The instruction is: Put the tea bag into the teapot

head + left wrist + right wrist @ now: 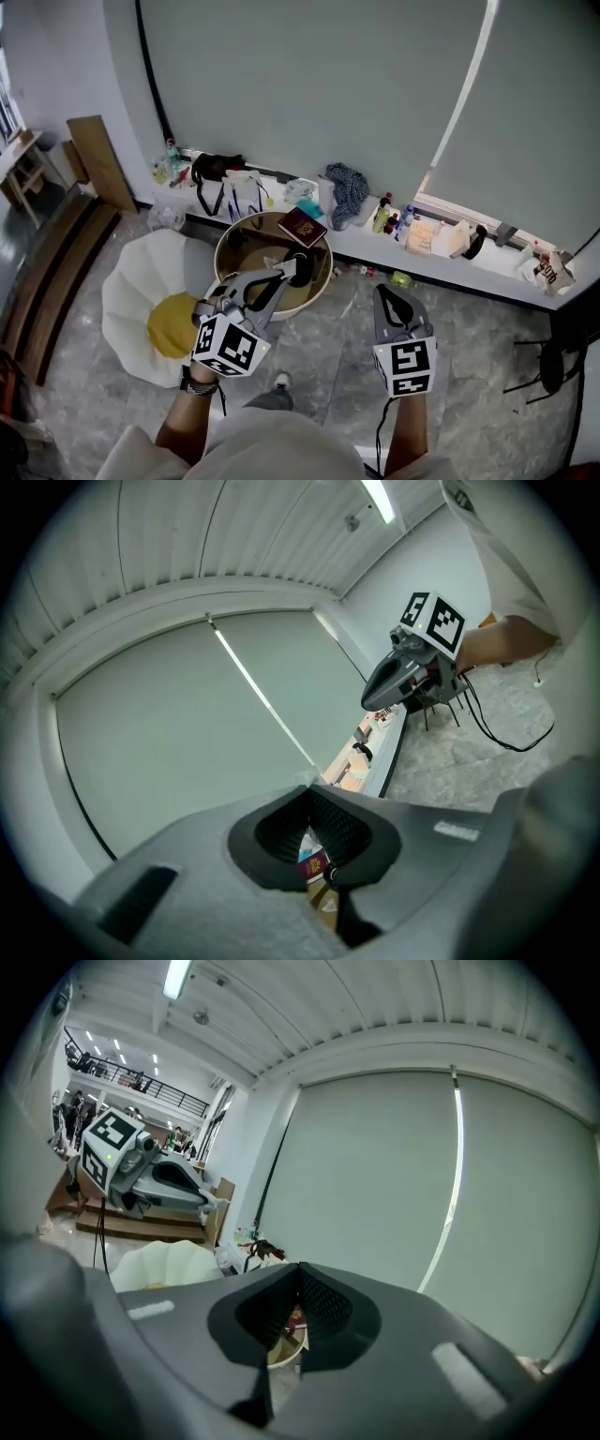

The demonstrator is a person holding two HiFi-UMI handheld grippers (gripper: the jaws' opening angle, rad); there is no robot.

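Two empty tongs, left gripper [298, 269] and right gripper [387, 294], are pressed together; round table [225, 246] lies ahead, nearer the left gripper, tea bag indiscernible.

A round table [246, 234] stands on the floor [328, 342] in the middle, just before a long ledge [450, 270] that runs along the far wall from left to right. A booklet [302, 226] lies on the table's far right rim. Just left of the table sits a low seat [131, 281], with a cushion [172, 328] on its near right part. On the ledge, from left to right, are bottles [169, 164], bags [220, 173], a cloth [349, 190] and boxes [427, 234]. A board [98, 159] leans on the wall at far left. The left tongs [296, 270] are over the table's near side. The right tongs [385, 294] are over the floor, right of the table.
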